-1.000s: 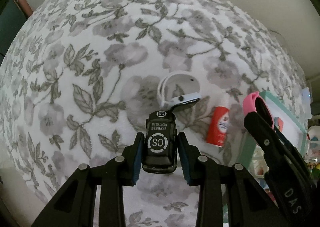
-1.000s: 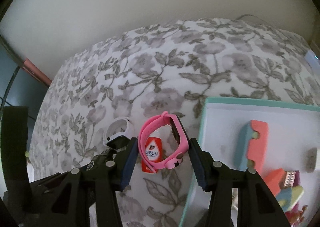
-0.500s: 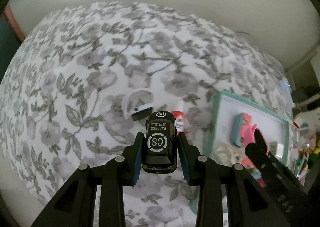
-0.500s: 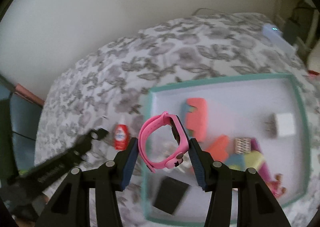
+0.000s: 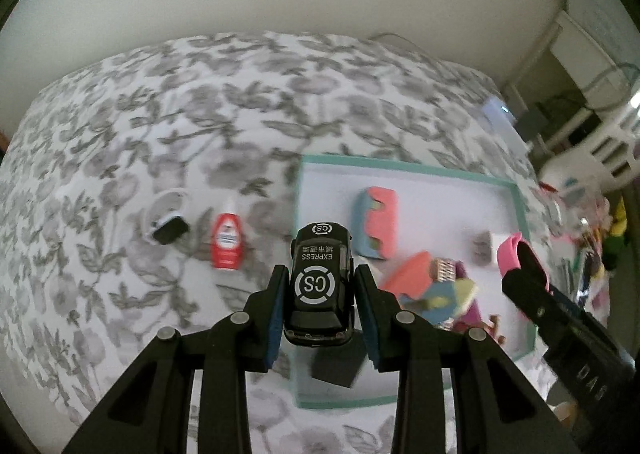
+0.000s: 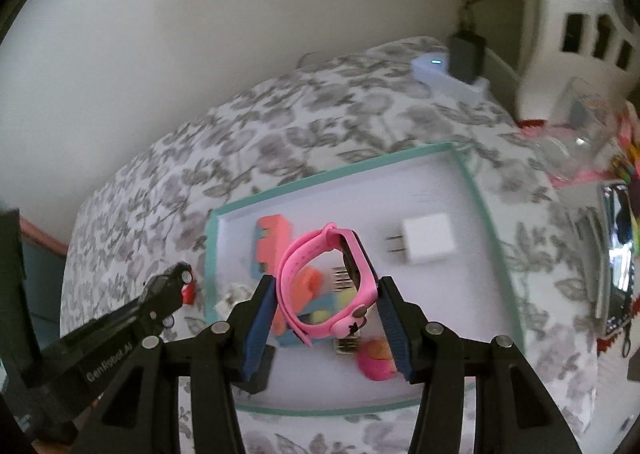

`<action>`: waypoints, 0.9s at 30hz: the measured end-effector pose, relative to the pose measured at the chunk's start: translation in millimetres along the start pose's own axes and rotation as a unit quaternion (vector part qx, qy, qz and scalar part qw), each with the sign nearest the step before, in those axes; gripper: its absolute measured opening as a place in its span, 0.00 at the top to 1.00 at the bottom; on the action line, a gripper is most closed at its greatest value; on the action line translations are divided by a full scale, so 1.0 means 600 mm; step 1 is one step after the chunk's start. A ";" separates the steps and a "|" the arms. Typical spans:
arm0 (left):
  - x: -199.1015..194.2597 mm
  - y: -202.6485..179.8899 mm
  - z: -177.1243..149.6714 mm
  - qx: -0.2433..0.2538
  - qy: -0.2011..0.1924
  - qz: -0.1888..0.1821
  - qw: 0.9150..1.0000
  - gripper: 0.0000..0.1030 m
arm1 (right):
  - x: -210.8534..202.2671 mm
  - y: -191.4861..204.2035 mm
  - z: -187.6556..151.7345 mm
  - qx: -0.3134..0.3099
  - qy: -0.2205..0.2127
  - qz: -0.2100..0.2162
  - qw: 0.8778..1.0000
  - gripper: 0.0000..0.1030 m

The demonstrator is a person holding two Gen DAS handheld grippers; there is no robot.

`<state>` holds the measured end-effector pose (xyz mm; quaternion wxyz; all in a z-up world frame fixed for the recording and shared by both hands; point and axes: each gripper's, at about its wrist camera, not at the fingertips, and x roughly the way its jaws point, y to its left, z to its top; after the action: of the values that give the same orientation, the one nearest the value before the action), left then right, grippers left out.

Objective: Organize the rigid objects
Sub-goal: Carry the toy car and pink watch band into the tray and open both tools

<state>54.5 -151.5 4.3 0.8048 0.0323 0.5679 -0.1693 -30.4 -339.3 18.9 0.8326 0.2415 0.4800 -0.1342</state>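
Glossy toy car point(image 5: 321, 286), floral cloth point(image 5: 160, 114)

A black toy car point(image 5: 320, 286) (roof marked "CS") sits clamped between the left gripper point(image 5: 320, 306) pads; a pink watch point(image 6: 330, 282) is pinched in the right gripper point(image 6: 326, 318).

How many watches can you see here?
2. A pink watch held in the right gripper above the tray; a white watch lying on the floral cloth.

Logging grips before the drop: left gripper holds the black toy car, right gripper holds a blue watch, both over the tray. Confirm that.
One error: the watch in the right gripper is pink, as the right wrist view shows. The left gripper does hold the black toy car, over the teal-rimmed tray.
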 end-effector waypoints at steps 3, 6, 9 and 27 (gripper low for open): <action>0.002 -0.023 -0.005 0.014 0.003 -0.007 1.000 0.66 | -0.009 -0.028 0.006 0.012 -0.009 -0.016 1.000 0.48; 0.004 -0.048 -0.011 0.031 0.005 -0.008 0.999 0.66 | -0.009 -0.054 0.009 0.017 -0.010 -0.038 0.999 0.48; 0.013 -0.070 -0.020 0.045 0.013 -0.011 0.999 0.66 | 0.003 -0.074 0.006 0.019 0.006 -0.056 0.998 0.48; 0.068 -0.117 -0.052 0.080 0.073 -0.002 0.994 0.66 | 0.091 -0.115 -0.025 0.028 0.093 -0.095 0.991 0.46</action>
<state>16.5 -219.4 -34.4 0.7560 0.1074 0.6095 -0.2131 -45.5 -389.2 -53.3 0.7609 0.2293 0.5719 -0.2032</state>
